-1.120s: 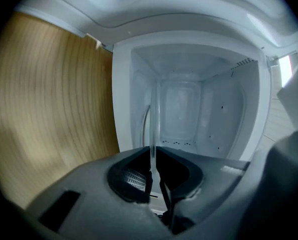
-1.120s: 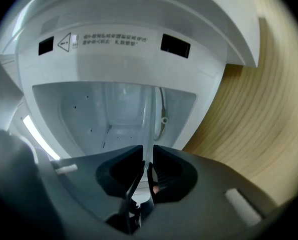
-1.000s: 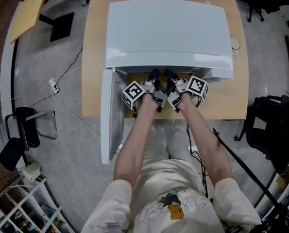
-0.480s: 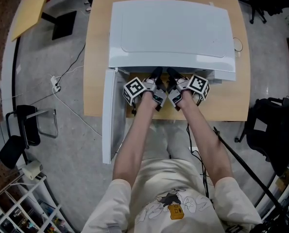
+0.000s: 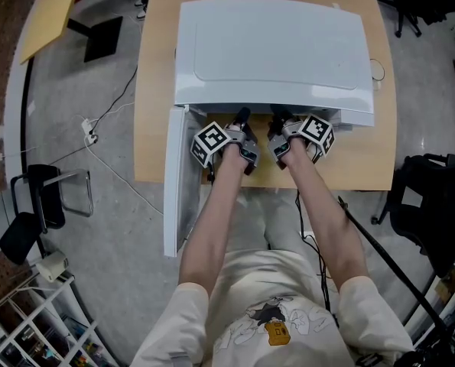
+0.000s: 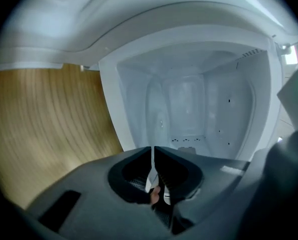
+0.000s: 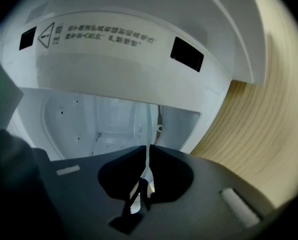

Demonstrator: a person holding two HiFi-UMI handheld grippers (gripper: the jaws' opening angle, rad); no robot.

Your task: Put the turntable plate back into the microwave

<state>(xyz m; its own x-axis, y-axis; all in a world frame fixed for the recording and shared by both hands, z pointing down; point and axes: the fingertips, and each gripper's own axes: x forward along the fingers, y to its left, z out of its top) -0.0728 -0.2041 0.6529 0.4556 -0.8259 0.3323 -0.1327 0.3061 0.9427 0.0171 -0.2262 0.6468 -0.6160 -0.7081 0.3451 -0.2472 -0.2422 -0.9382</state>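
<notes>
A white microwave [image 5: 273, 48] stands on a wooden table [image 5: 154, 128], its door [image 5: 180, 182] swung open to the left. Both grippers reach side by side into its mouth. My left gripper [image 5: 240, 116] looks into the bare white cavity [image 6: 189, 109]; its jaws [image 6: 153, 149] are closing, tips all but touching, nothing between them. My right gripper [image 5: 277, 118] faces the cavity [image 7: 103, 119] from the right, and its jaws [image 7: 148, 148] are shut on nothing. I make out no turntable plate; the gripper bodies hide the cavity floor.
A warning label [image 7: 93, 36] runs along the microwave's upper front edge. On the floor, cables [image 5: 97, 144] and a black chair [image 5: 36, 205] lie left of the table; a dark bag [image 5: 433, 205] sits to the right. The person stands at the table's near edge.
The two grippers' tips have drawn slightly apart at the microwave's mouth. The hands have otherwise hardly moved.
</notes>
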